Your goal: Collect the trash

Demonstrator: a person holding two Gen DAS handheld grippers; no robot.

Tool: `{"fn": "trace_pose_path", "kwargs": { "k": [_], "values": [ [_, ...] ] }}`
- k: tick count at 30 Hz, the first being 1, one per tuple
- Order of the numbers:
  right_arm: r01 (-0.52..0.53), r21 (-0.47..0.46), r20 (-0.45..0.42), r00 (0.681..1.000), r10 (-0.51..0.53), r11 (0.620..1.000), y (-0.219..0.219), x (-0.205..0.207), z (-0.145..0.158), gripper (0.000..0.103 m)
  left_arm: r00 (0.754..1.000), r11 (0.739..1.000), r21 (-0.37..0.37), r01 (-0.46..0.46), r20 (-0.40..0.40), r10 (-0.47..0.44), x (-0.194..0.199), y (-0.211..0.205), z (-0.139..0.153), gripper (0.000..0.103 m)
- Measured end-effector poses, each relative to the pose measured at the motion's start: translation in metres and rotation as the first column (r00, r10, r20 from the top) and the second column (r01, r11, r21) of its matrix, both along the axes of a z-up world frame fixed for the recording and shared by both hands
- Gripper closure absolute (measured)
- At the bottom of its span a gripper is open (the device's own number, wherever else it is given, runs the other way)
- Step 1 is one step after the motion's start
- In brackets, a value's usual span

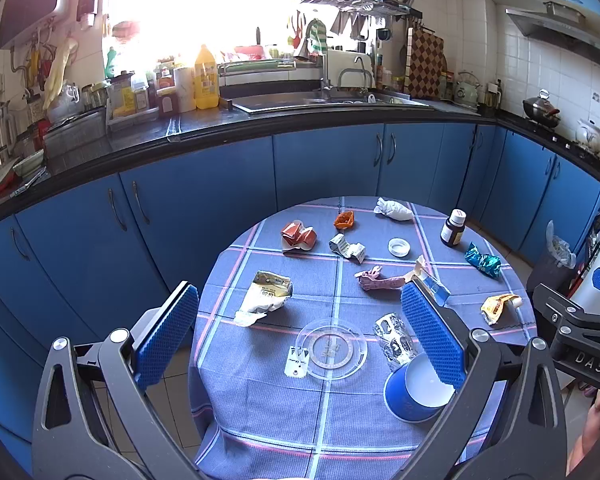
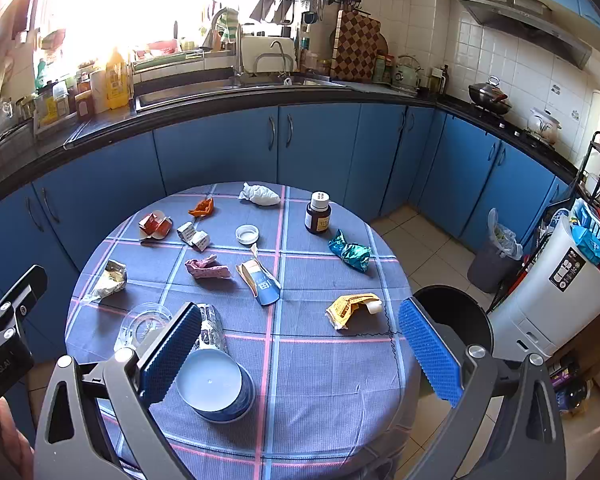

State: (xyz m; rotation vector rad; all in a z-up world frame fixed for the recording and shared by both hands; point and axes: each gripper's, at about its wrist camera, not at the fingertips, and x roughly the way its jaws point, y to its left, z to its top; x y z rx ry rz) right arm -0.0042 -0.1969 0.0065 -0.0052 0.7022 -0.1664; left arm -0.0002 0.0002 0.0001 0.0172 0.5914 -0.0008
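Observation:
A round table with a blue plaid cloth [image 1: 260, 420] [image 2: 320, 380] is strewn with trash. On it lie a blue paper cup on its side [image 1: 412, 400] [image 2: 220, 392], a clear plastic lid [image 1: 332, 354], a yellow wrapper [image 2: 350, 308], a teal foil wrapper [image 2: 352, 254], a pink wrapper [image 1: 378, 280] and a blue carton [image 2: 264, 284]. My left gripper [image 1: 300, 296] hovers open over the near half of the table with nothing between its fingers. My right gripper [image 2: 300, 312] is open too, with the cup beside its left finger [image 2: 168, 356].
Farther back lie a brown bottle [image 2: 318, 214], a white cap [image 2: 247, 235], a white tissue [image 2: 260, 194] and red and orange wrappers. A black round bin [image 2: 456, 312] stands by the table's right edge. A lined grey bin [image 2: 496, 258] stands near the blue cabinets [image 1: 180, 208].

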Motion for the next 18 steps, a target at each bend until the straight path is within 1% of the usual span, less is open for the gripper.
{"fn": "trace_pose_path", "kwargs": {
  "k": [7, 8, 17, 18],
  "values": [
    [-0.002, 0.002, -0.004, 1.0, 0.002, 1.0, 0.0018, 0.0008, -0.0016, 0.007, 1.0, 1.0, -0.001, -0.001, 0.002, 0.001, -0.0002, 0.0001, 0.0, 0.003],
    [-0.001, 0.0, -0.003, 1.0, 0.001, 1.0, 0.0002, -0.0031, 0.0037, 0.007, 1.0, 1.0, -0.001, -0.001, 0.002, 0.001, -0.0002, 0.0001, 0.0, 0.003],
    [-0.001, 0.001, -0.003, 1.0, 0.001, 1.0, 0.0001, -0.0004, 0.0012, 0.007, 1.0, 1.0, -0.003, -0.001, 0.002, 0.001, -0.0004, 0.0003, 0.0001, 0.003],
    [-0.001, 0.001, 0.0, 1.0, 0.001, 1.0, 0.0063, -0.004, 0.0013, 0.007, 1.0, 1.0, -0.003, -0.001, 0.003, 0.001, -0.0005, 0.0002, 0.0001, 0.003]
  ]
}}
